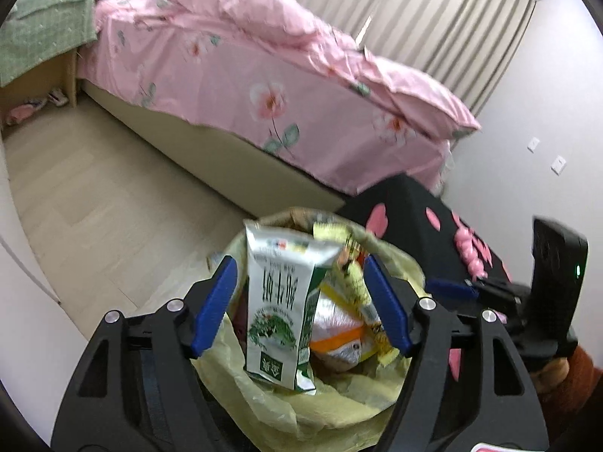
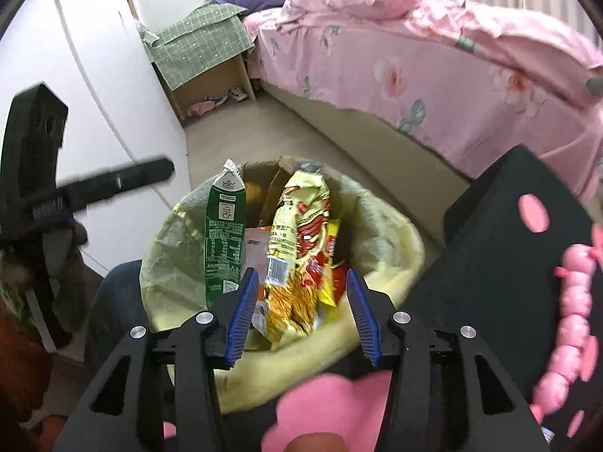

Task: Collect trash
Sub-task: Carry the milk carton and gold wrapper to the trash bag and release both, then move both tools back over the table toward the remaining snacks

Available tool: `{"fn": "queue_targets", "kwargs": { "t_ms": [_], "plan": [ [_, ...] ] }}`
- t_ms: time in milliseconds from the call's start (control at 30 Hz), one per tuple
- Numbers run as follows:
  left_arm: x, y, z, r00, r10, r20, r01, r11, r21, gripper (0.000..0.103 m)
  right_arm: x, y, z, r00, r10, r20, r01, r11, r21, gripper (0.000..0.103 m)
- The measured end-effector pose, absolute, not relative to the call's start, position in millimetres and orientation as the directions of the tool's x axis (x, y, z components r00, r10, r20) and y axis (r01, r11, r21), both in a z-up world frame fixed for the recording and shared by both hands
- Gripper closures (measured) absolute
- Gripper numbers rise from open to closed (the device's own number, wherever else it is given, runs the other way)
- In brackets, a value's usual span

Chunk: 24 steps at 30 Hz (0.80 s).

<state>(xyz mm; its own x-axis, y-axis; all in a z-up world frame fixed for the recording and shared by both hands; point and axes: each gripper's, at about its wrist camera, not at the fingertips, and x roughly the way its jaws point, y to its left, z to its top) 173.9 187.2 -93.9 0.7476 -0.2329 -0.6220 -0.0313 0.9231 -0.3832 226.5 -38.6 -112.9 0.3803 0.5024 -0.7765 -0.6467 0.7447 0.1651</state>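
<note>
A bin lined with a yellow bag (image 1: 339, 406) (image 2: 388, 248) stands on the floor, full of trash. A green and white milk carton (image 1: 279, 301) (image 2: 224, 233) stands upright in it. My left gripper (image 1: 299, 263) hangs over the bin, open, with the carton between its blue fingers but clear of both pads. A crumpled yellow and red snack wrapper (image 2: 301, 233) (image 1: 350, 275) sticks up beside the carton. My right gripper (image 2: 301, 273) is open around the wrapper without pressing on it. An orange and silver packet (image 1: 339, 331) lies deeper in the bin.
A bed with a pink floral quilt (image 1: 264, 75) (image 2: 433, 56) runs behind the bin. A black cloth with pink petals (image 1: 414, 218) (image 2: 508, 263) covers a surface on the right, with a string of pink lumps (image 2: 573, 320) on it. A nightstand under a green cloth (image 2: 203, 56) and white wardrobe doors (image 2: 94, 75) stand on the left.
</note>
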Motion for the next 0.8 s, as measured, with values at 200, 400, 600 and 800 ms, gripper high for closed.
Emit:
{"fn": "queue_targets", "kwargs": {
  "t_ms": [200,400,600,800],
  "plan": [
    [159.4,155.7,-59.5,0.801,-0.212,-0.56,0.008,0.939,-0.344,0.036,198.1,-104.9,-83.2,0.501,0.481,-0.72,-0.573,0.807,0.141,0.056],
    [160.7,91.0,-50.2,0.781,-0.322,-0.535,0.162,0.932,-0.323,0.036,160.7,-201.8,-59.6,0.644,0.375,-0.666,-0.432,0.897,0.088,0.051],
    [169.5,3.7,-61.0,0.683,-0.465,-0.563,0.345,0.885,-0.312,0.036,110.3,-300.9,-52.5,0.729,0.208,-0.653,-0.255,0.967,0.023,0.048],
    [173.3,-93.4,-62.2,0.571,-0.573,-0.587,0.539,0.802,-0.258,0.036,70.4,-395.3,-65.3,0.759,0.015,-0.65,-0.004,1.0,0.019,0.048]
  ]
}}
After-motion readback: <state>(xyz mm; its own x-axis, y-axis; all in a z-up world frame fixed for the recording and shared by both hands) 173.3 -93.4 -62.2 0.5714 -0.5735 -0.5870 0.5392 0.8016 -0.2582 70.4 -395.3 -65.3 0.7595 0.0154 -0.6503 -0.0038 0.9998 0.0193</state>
